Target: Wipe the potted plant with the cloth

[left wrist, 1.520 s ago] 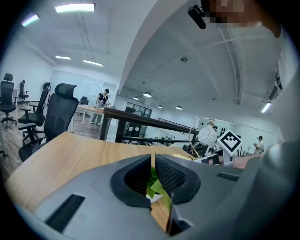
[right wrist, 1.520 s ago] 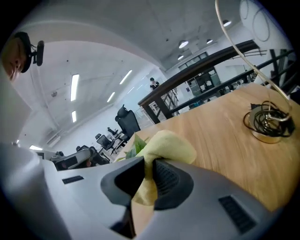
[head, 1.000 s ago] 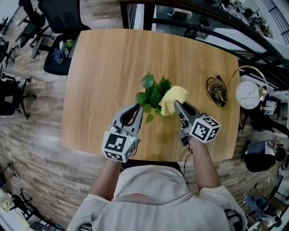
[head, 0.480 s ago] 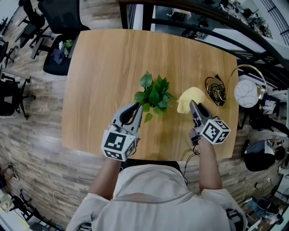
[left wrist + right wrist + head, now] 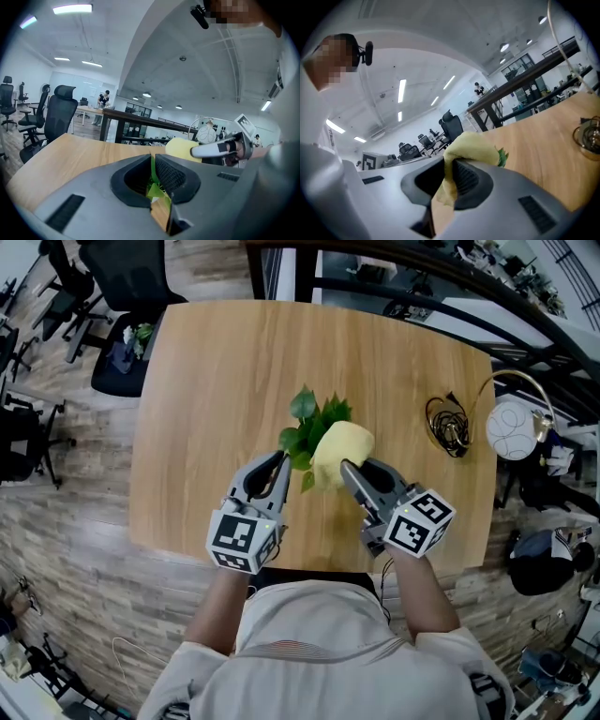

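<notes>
While our left tool (image 5: 281,461) nips a green potted plant (image 5: 306,411) leaf, our right tool (image 5: 346,468) clamps bunched yellow cloth (image 5: 339,442) at its 4 o'clock.

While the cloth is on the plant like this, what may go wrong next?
1. The left gripper is shut on a thin leaf; a hard push from the cloth might tear it.
2. The right gripper presses the cloth against the potted plant from one side, so the plant may tip over.

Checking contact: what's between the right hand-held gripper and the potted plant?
The yellow cloth, clamped in the right hand-held gripper, against the potted plant; head view.
</notes>
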Available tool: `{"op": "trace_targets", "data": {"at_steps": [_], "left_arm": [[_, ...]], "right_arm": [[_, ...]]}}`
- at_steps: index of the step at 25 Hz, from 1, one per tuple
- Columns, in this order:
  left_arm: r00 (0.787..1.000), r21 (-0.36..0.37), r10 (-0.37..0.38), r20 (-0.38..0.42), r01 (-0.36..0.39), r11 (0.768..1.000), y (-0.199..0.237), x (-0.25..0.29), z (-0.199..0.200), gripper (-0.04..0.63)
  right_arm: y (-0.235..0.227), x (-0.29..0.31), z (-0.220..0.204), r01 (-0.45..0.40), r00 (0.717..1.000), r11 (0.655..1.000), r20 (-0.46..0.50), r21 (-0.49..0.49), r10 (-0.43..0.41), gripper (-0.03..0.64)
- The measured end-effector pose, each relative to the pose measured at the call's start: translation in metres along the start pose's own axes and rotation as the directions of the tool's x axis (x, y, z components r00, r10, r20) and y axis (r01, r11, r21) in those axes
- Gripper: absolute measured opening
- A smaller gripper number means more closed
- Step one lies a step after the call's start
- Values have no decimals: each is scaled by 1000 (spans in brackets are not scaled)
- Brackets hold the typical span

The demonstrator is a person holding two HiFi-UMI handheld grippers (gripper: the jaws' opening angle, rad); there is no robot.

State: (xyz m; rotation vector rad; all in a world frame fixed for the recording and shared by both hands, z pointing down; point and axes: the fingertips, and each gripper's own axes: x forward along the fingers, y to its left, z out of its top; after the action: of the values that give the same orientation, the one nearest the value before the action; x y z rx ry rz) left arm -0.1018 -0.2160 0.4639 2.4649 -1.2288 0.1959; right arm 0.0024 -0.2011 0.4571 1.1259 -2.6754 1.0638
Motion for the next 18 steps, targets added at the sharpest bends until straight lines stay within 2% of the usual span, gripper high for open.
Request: {"op": "trace_targets", "data": {"at_steps": [5, 10, 13, 16, 18], "left_arm": [[999, -14, 45, -3, -45, 999, 18, -12, -3, 38], [997, -23, 79, -6, -79, 997, 32, -22, -7, 38], [997, -26, 83, -3, -83, 996, 34, -24, -8, 38], [996, -29, 89, 5, -89, 996, 36, -26, -7, 38], [996, -31, 94, 9, -94, 995, 39, -30, -6, 38]], "right_arm": [[20, 27, -61, -40, 988, 998, -148, 44, 46, 97], [35, 19, -91, -73, 969, 997, -238, -36, 62, 97], [47, 12, -100, -126, 952, 990, -289, -56, 104, 97], [61, 6, -86, -192, 951, 974, -269, -116, 155, 97], [61, 6, -53, -183, 971, 973, -182, -140, 157, 97]]}}
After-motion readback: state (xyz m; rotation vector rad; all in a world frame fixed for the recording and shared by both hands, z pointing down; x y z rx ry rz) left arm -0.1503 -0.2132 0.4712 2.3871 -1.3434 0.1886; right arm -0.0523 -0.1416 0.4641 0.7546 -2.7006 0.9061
